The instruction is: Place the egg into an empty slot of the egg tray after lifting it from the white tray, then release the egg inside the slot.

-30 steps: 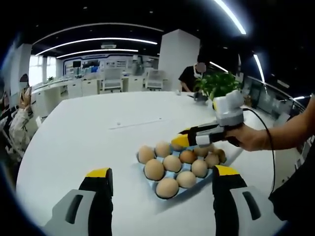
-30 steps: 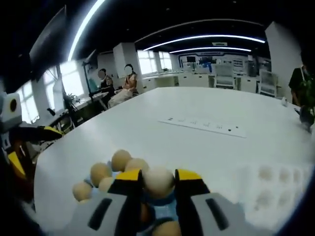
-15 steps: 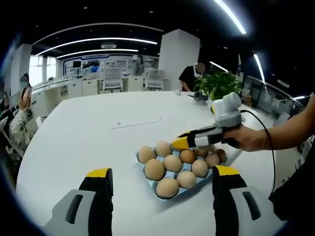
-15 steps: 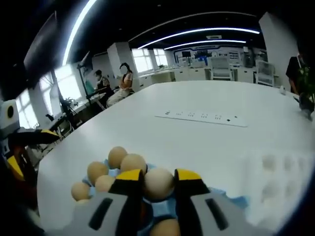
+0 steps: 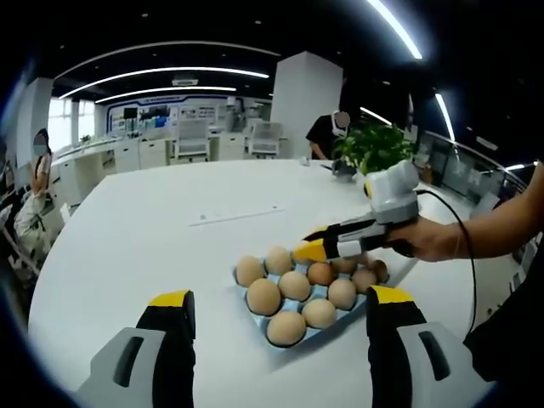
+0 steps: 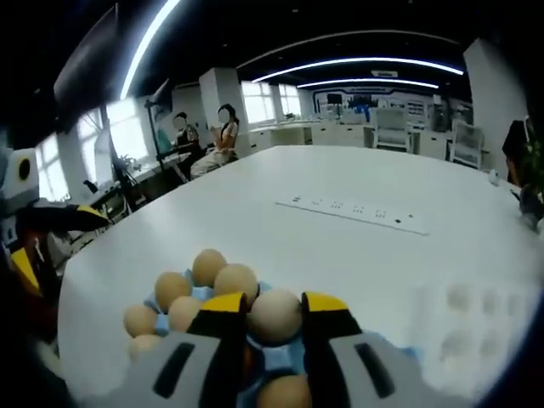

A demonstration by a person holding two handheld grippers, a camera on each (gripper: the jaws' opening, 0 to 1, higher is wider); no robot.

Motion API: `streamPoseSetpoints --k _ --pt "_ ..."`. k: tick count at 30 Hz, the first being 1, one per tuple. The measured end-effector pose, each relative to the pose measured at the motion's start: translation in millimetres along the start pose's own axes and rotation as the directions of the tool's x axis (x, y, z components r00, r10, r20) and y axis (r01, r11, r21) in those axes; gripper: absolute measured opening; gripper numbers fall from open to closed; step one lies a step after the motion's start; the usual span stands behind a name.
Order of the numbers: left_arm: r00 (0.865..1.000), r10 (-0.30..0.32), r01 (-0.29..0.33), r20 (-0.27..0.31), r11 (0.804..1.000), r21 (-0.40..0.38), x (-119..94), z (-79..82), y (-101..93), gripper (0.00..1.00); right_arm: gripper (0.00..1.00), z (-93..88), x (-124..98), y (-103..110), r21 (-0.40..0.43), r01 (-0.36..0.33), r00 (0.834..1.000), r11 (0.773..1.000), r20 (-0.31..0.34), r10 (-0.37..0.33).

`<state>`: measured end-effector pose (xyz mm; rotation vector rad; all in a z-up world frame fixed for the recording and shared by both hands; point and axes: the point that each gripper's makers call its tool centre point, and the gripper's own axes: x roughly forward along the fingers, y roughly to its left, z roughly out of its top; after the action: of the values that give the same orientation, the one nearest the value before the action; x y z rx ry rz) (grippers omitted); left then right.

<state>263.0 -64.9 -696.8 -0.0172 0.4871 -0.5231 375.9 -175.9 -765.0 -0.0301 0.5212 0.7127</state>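
The right claw held an egg above the blue egg tray on the wide white desk. The left claw stood wide open with nothing in it. Long ceiling lights crossed the dark office.

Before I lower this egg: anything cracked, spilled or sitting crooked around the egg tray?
Nothing stands out. The eggs sit upright in the blue egg tray, no cracks or spills visible. The right gripper holds its egg squarely; the left gripper is open, clear of the tray.
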Motion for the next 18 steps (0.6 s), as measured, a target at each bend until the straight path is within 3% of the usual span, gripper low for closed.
streamPoseSetpoints --k 6,12,15,18 --pt "1.000 -0.005 0.005 0.003 1.000 0.003 1.5 1.9 -1.7 0.82 0.25 -4.8 -9.1 -6.9 0.045 0.000 1.000 0.999 -0.007 0.000" --pt "1.000 -0.001 0.001 0.006 1.000 -0.001 0.9 2.3 -0.6 0.82 0.25 -8.5 -26.5 -12.1 0.018 0.010 1.000 1.000 -0.002 -0.010" --pt "1.000 -0.003 0.003 0.000 1.000 0.001 1.3 0.7 -0.9 0.83 0.25 -8.1 -39.3 -28.0 0.039 0.056 0.998 0.998 0.018 -0.057" --pt "1.000 -0.006 0.006 0.003 1.000 -0.006 2.0 1.3 -1.9 0.83 0.24 -13.2 -59.7 -59.9 0.031 0.158 0.987 0.987 0.030 -0.159"
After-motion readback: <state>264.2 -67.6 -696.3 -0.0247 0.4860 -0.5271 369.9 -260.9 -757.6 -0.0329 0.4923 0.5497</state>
